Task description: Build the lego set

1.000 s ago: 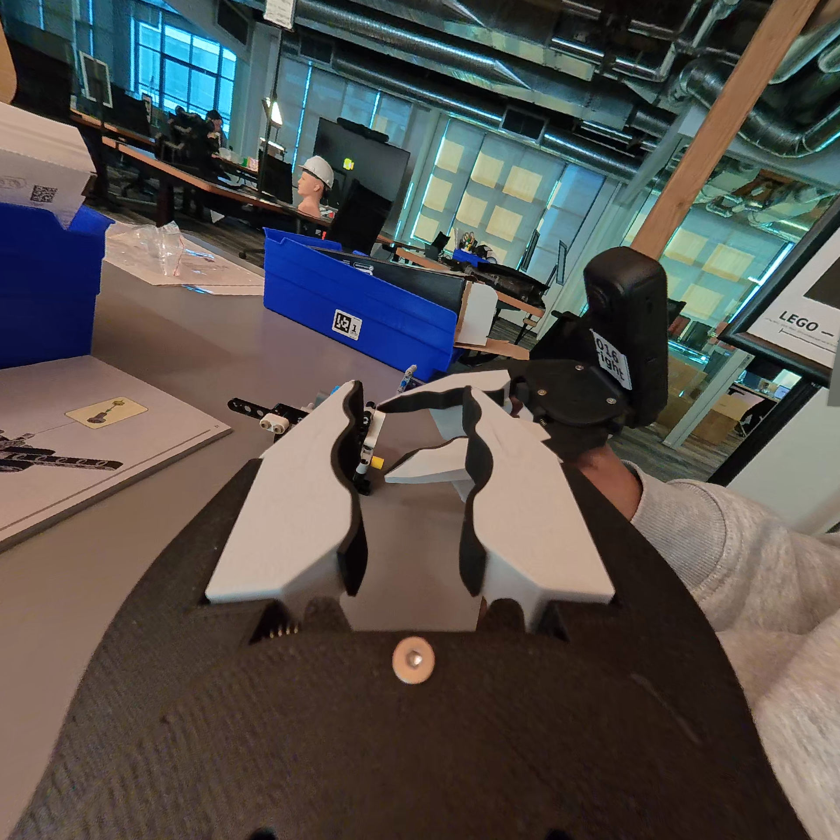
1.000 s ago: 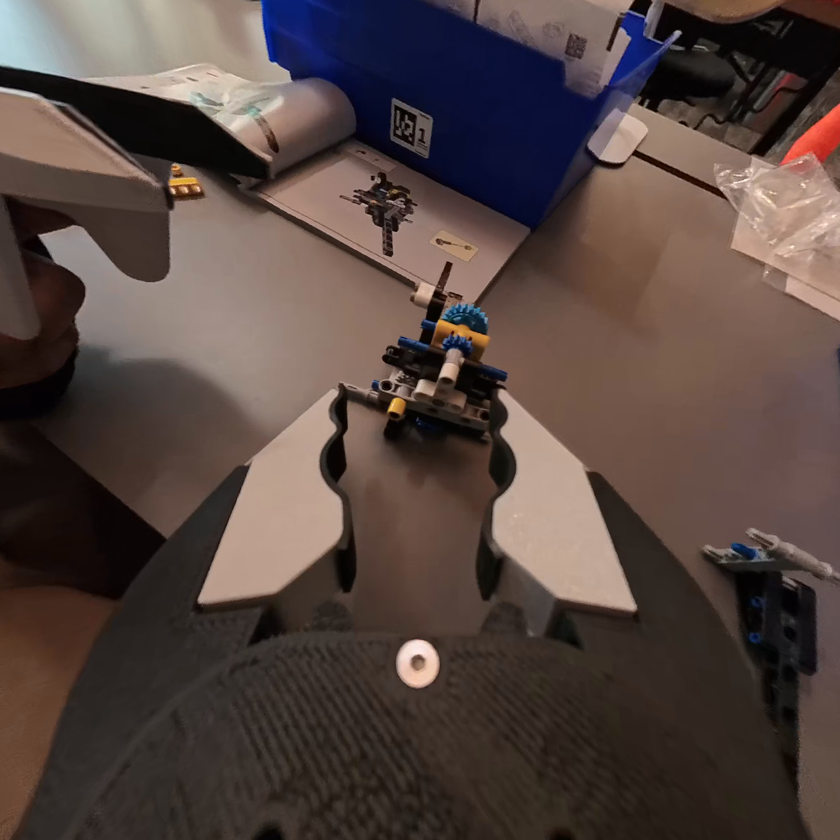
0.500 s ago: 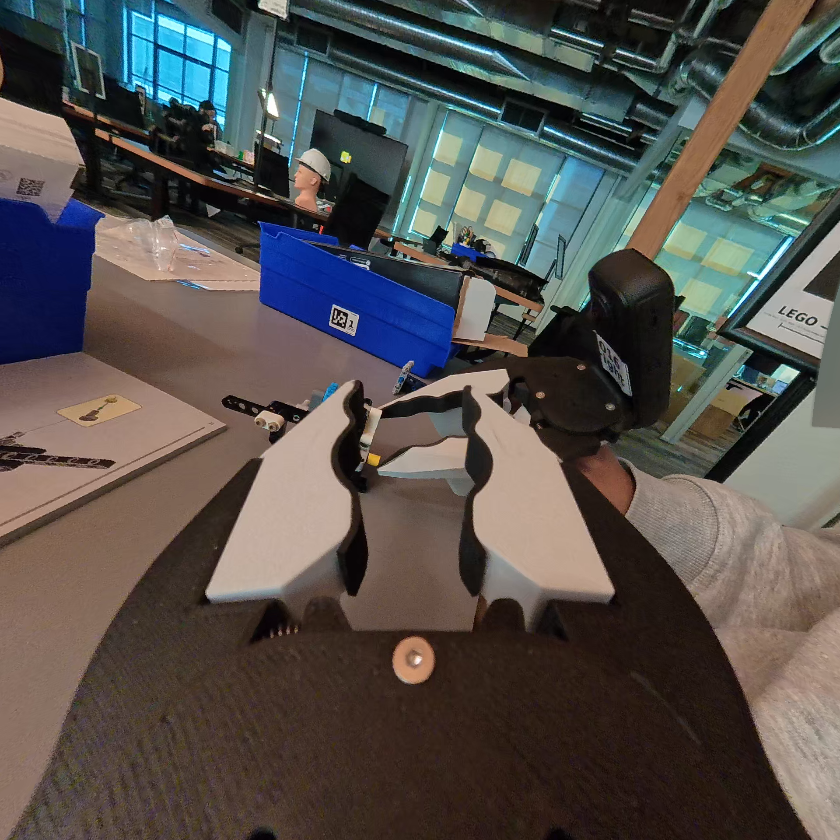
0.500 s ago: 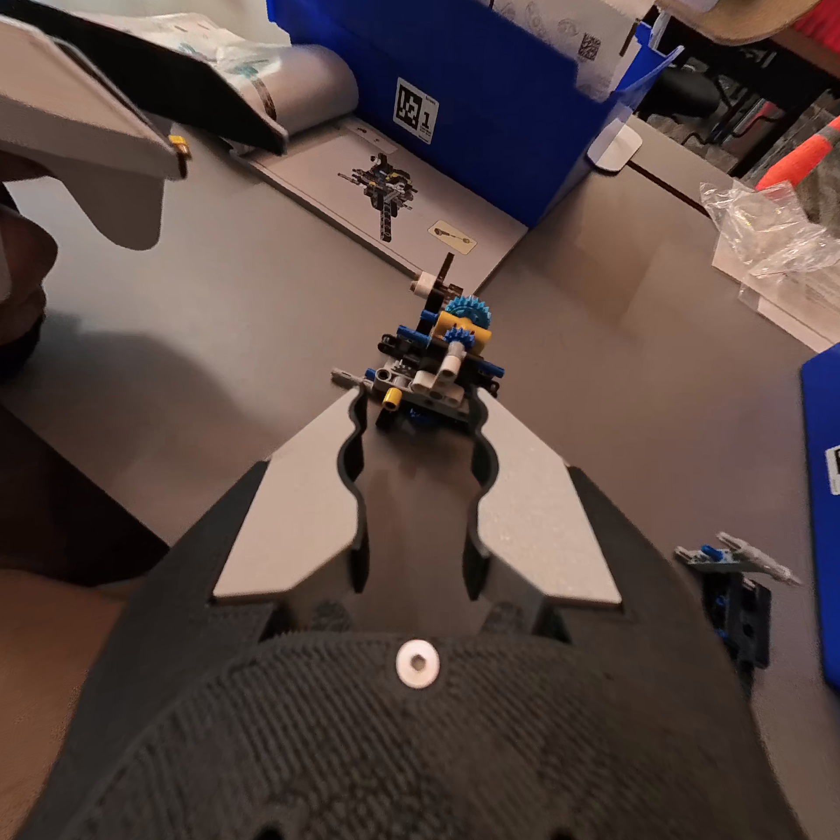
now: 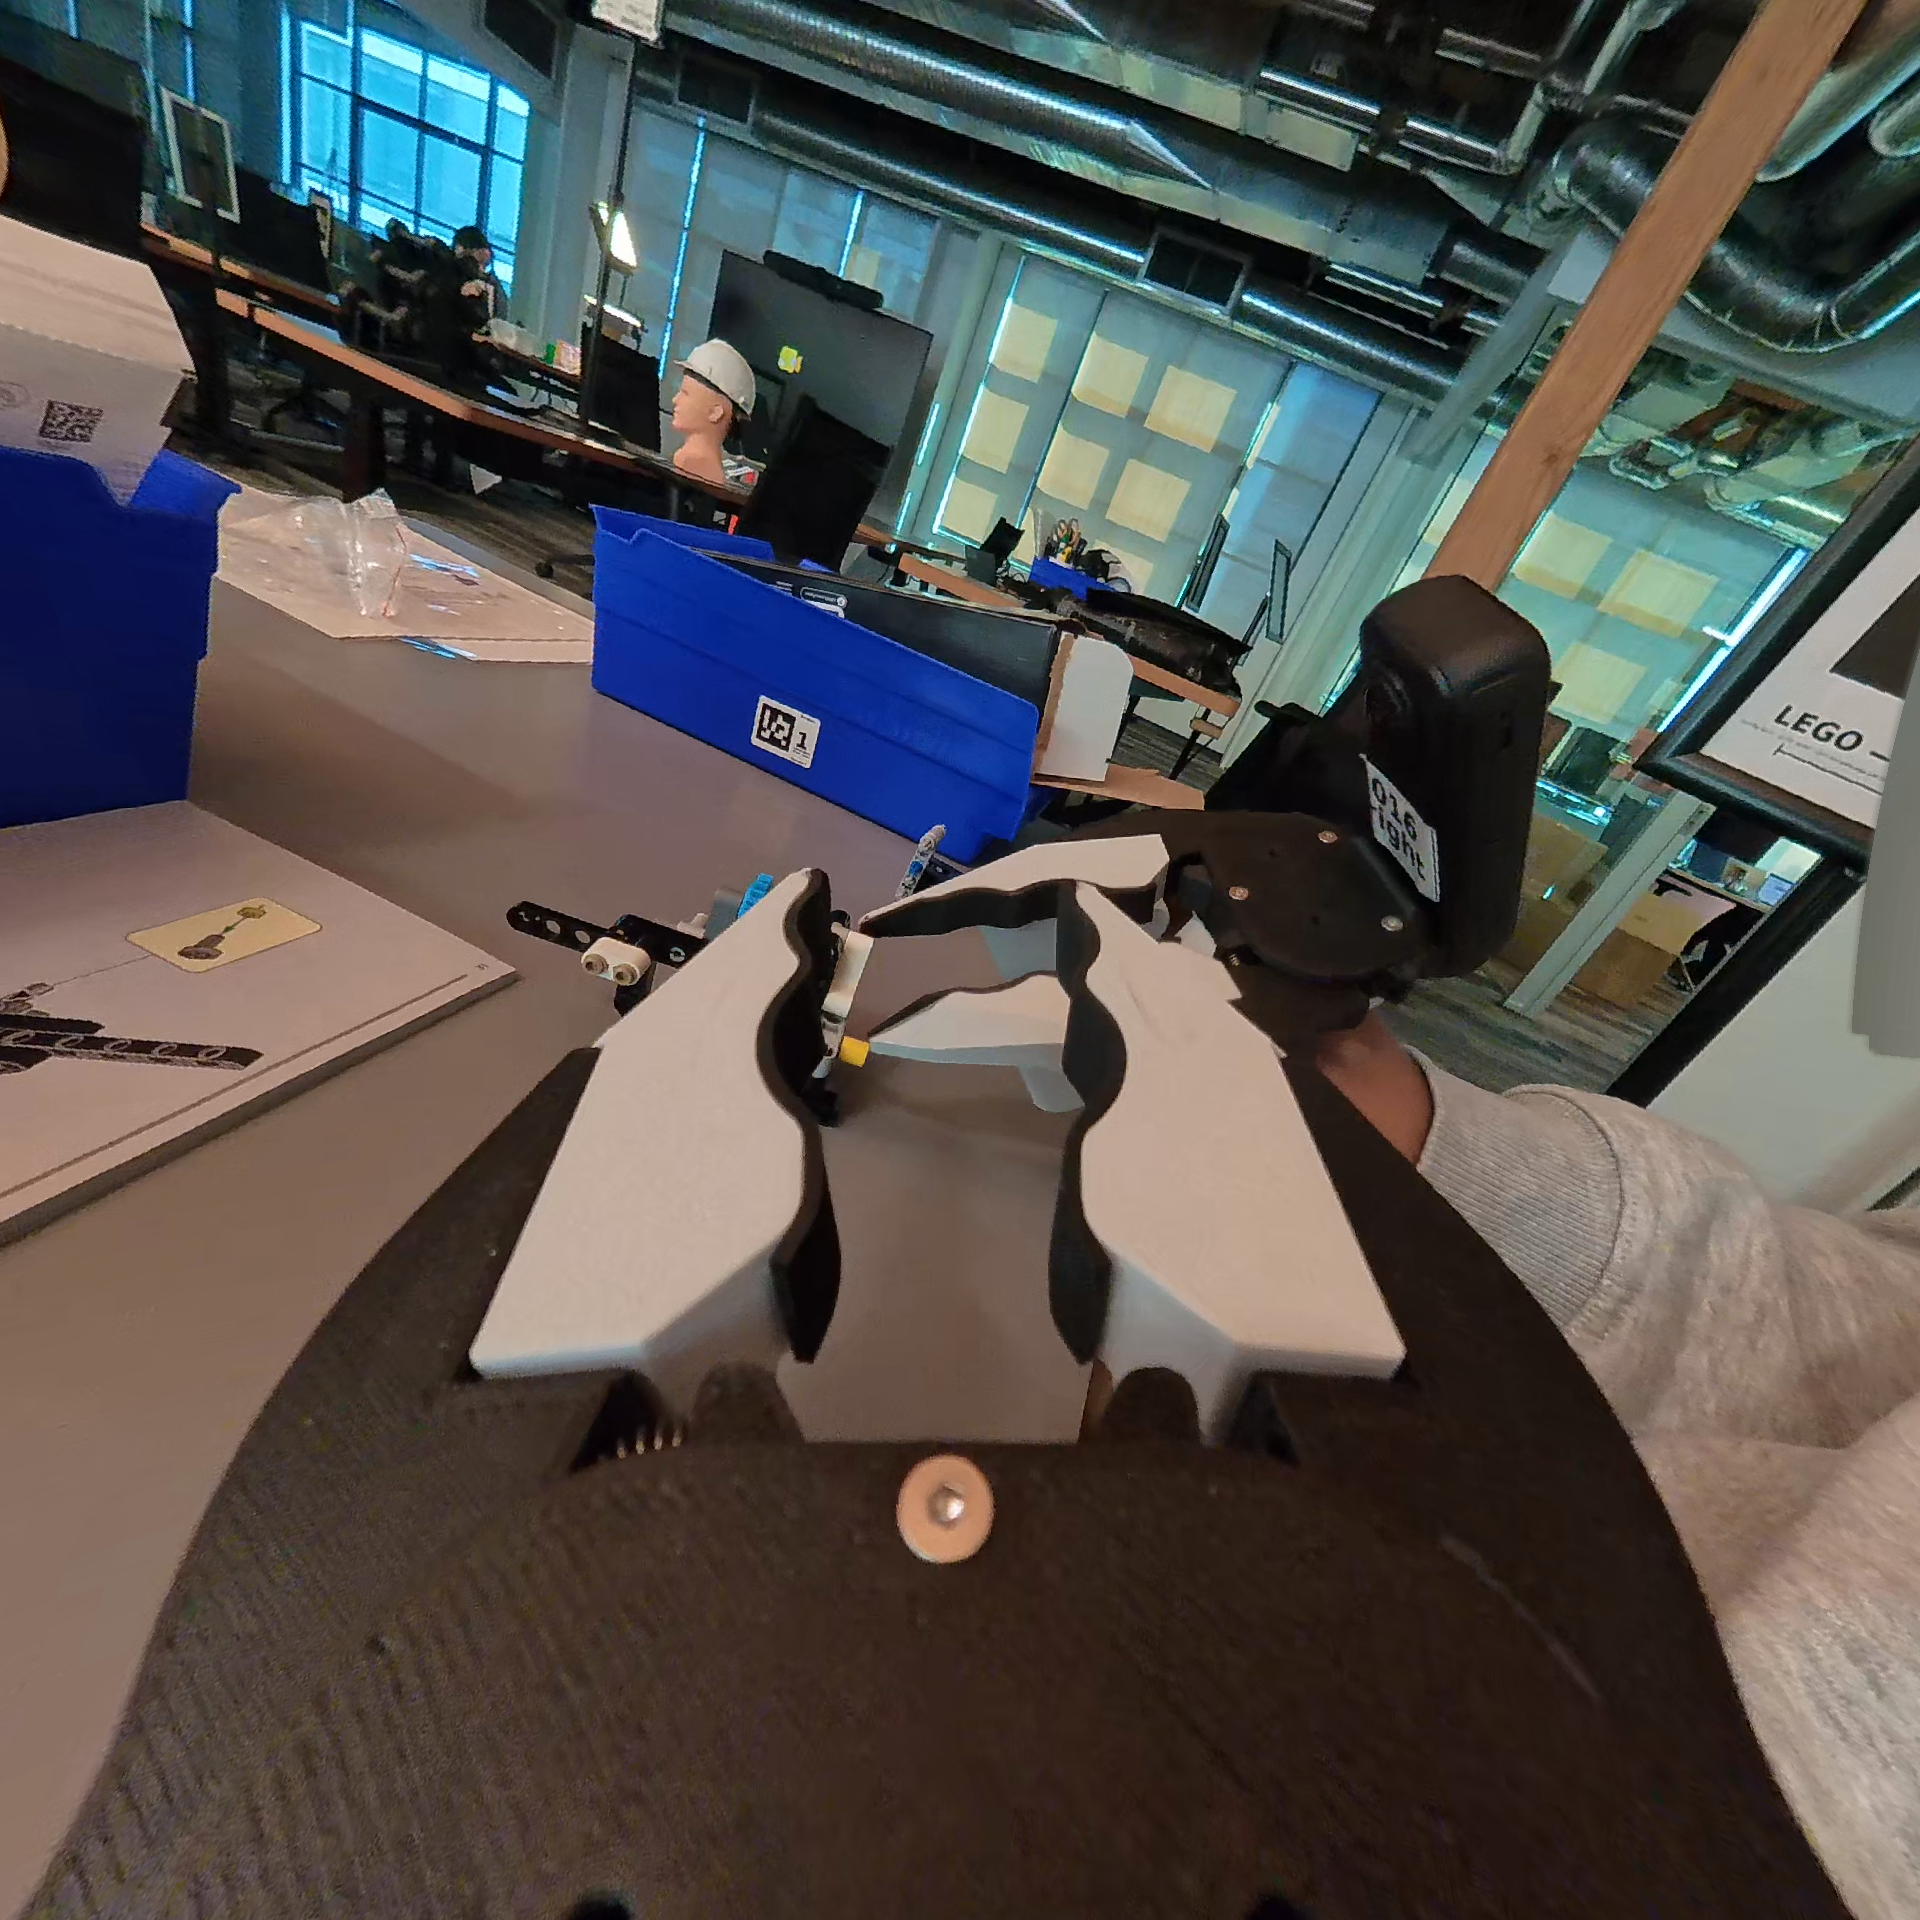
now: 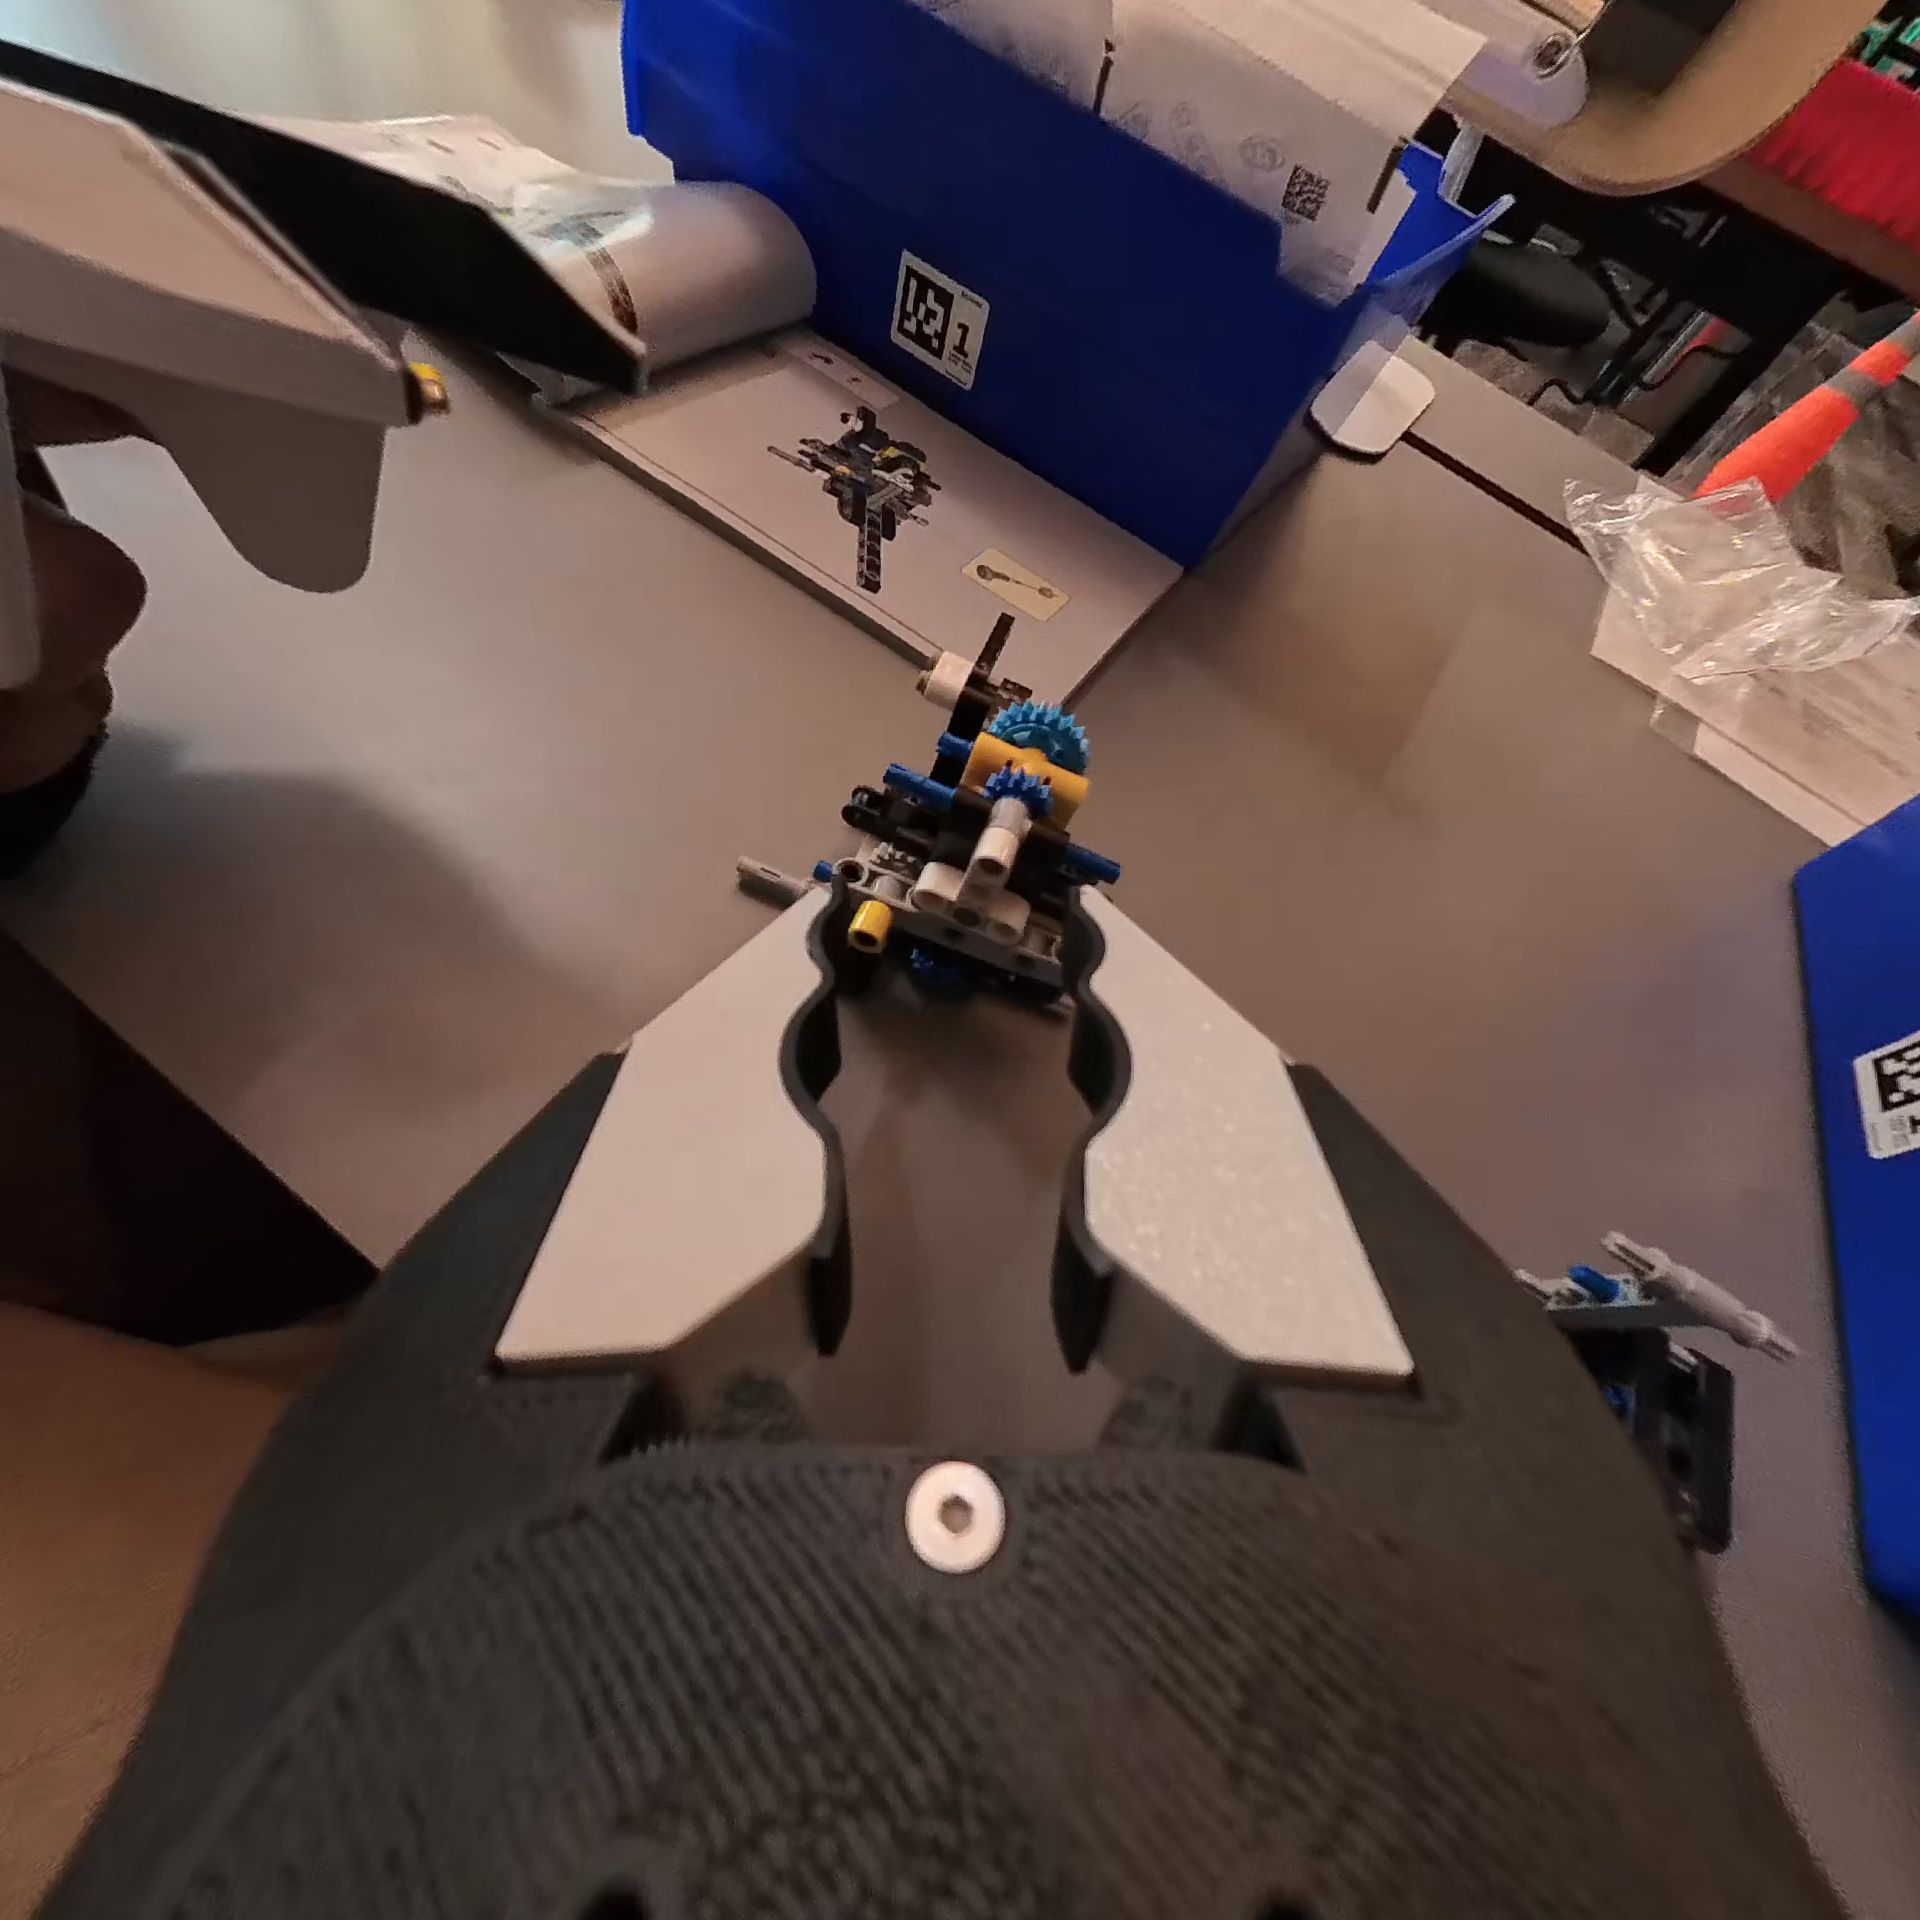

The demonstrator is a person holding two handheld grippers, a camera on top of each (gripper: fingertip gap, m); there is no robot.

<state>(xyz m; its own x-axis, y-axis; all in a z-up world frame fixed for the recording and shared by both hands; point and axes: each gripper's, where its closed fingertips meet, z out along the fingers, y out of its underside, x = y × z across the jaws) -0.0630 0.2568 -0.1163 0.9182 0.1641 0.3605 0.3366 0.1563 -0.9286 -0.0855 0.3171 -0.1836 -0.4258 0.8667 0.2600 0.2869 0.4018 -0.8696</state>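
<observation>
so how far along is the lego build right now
Partly done. A geared sub-assembly stands on the table with blue gears, yellow block and white connectors fitted. The right tool closes around its near end; the left tool is open, holding nothing. Another small built section lies apart on the right, unjoined. The open instruction booklet shows a larger model, so much remains.

A square code sticker [image 5: 785, 731] marks the blue bin [image 5: 831, 717] at frame centre; another sits on the bin [image 6: 1039, 208] at upper centre. A white label [image 5: 1403, 837] rides the right gripper [image 5: 873, 982]; a framed sign [image 5: 1808, 717] hangs far right.
</observation>
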